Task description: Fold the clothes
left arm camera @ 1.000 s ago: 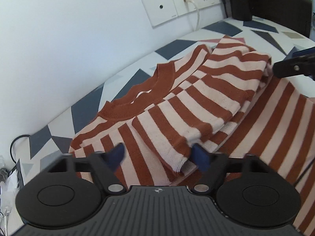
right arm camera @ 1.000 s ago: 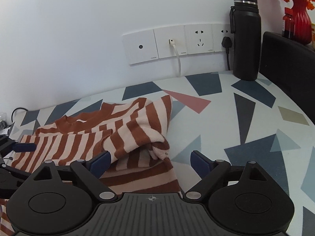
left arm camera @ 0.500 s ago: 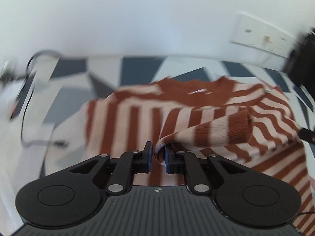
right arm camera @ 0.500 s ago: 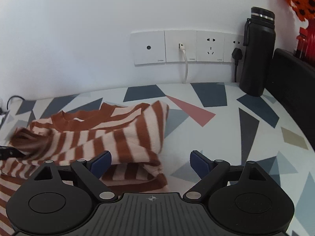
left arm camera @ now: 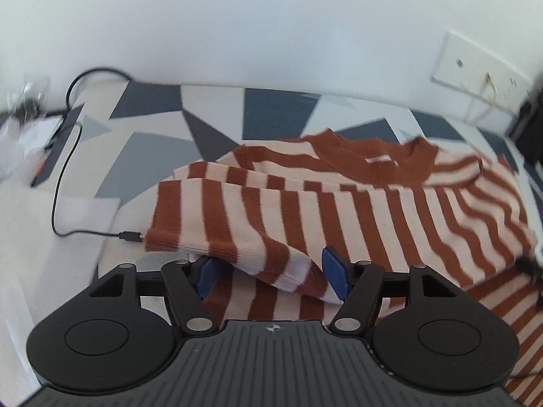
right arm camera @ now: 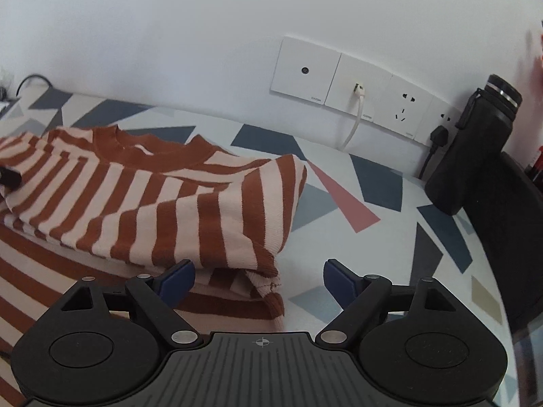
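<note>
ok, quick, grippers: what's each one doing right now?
Left gripper: jaws opening, sleeve lying loose between them, not gripped.
Right gripper: jaws closing, sweater edge between them, nothing gripped.

white wall socket plates (right arm camera: 359, 83): a small grey word at each plate's lower right corner, too small and blurred to read
black ribbed gripper housing (right arm camera: 261, 342): a small round crosshair mark, no letters
black insulated bottle (right arm camera: 475, 149): no readable label
striped knit sweater (right arm camera: 152, 196): no readable tag
</note>
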Demonstrator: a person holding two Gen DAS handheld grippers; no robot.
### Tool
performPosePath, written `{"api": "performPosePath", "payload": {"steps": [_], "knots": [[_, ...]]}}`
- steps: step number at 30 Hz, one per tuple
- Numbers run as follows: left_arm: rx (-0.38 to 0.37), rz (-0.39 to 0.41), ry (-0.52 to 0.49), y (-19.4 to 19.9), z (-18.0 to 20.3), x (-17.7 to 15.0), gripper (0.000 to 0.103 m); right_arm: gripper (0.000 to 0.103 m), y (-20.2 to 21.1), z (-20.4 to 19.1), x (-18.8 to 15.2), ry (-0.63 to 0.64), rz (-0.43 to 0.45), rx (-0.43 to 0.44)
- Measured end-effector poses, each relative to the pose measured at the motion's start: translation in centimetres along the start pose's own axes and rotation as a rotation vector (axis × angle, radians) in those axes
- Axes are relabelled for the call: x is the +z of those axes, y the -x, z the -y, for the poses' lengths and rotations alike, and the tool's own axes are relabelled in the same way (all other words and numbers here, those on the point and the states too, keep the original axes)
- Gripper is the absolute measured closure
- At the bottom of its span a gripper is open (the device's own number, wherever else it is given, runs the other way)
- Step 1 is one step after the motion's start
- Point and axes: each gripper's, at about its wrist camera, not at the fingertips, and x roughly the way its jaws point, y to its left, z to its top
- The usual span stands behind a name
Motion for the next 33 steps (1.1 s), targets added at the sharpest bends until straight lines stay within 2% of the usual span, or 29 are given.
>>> {"api": "performPosePath", "payload": {"steps": [2, 5, 9, 12, 13, 15, 16, 17, 19, 22, 24, 26, 28, 30, 32, 33], "knots": [[-0.027, 0.010, 0.084, 0.2, -1.5, 0.5, 0.037, 0.025, 0.0, -0.4, -0.1, 0.063, -0.008, -0.033], [-0.058, 0.018, 0.225, 0.3, -4.2, 1.0, 0.037, 0.029, 0.2, -0.9, -0.4, 0.126, 0.023, -0.056], [-0.109, 0.019, 0.399, 0.1, -7.4, 0.8, 0.038, 0.047, 0.1, -2.4, -0.4, 0.222, 0.079, -0.062], [-0.155, 0.029, 0.468, 0.1, -8.5, 0.6, 0.040, 0.057, 0.0, -4.1, -0.4, 0.308, 0.123, -0.067], [-0.160, 0.027, 0.464, 0.1, -8.5, 0.6, 0.045, 0.061, -0.1, -4.5, -0.4, 0.330, 0.131, -0.068], [-0.150, 0.020, 0.415, 0.1, -7.9, 0.7, 0.059, 0.074, -0.5, -5.0, -0.3, 0.340, 0.123, -0.069], [-0.140, 0.017, 0.385, 0.1, -7.5, 0.8, 0.069, 0.081, -0.6, -4.7, -0.2, 0.315, 0.120, -0.080], [-0.128, 0.017, 0.359, 0.2, -7.2, 0.8, 0.082, 0.092, -0.7, -4.3, 0.0, 0.289, 0.118, -0.089], [-0.107, 0.018, 0.314, 0.3, -6.5, 0.9, 0.094, 0.093, -0.6, -2.7, 0.2, 0.202, 0.119, -0.082], [-0.134, 0.027, 0.284, 0.5, -5.7, 0.7, 0.099, 0.095, -0.3, 0.6, 0.0, 0.045, 0.143, -0.141], [-0.137, 0.019, 0.234, 0.4, -4.6, 0.5, 0.099, 0.096, -0.2, 3.2, -0.6, -0.086, 0.136, -0.146], [-0.136, -0.006, 0.206, -0.1, -3.8, 0.0, 0.099, 0.096, -1.0, 4.9, -1.4, -0.159, 0.070, -0.074], [-0.133, -0.035, 0.207, -0.6, -3.5, -0.4, 0.099, 0.094, -1.5, 4.7, -2.3, -0.108, 0.029, -0.069], [-0.128, -0.070, 0.207, -1.2, -3.2, -0.7, 0.095, 0.084, -1.6, 4.1, -3.3, -0.026, 0.005, -0.093], [-0.141, -0.086, 0.203, -1.4, -3.0, -0.8, 0.081, 0.077, -1.1, 3.3, -3.9, 0.026, 0.016, -0.109], [-0.148, -0.087, 0.201, -1.4, -3.0, -0.8, 0.078, 0.075, -0.8, 3.2, -4.1, 0.024, 0.021, -0.101]]}}
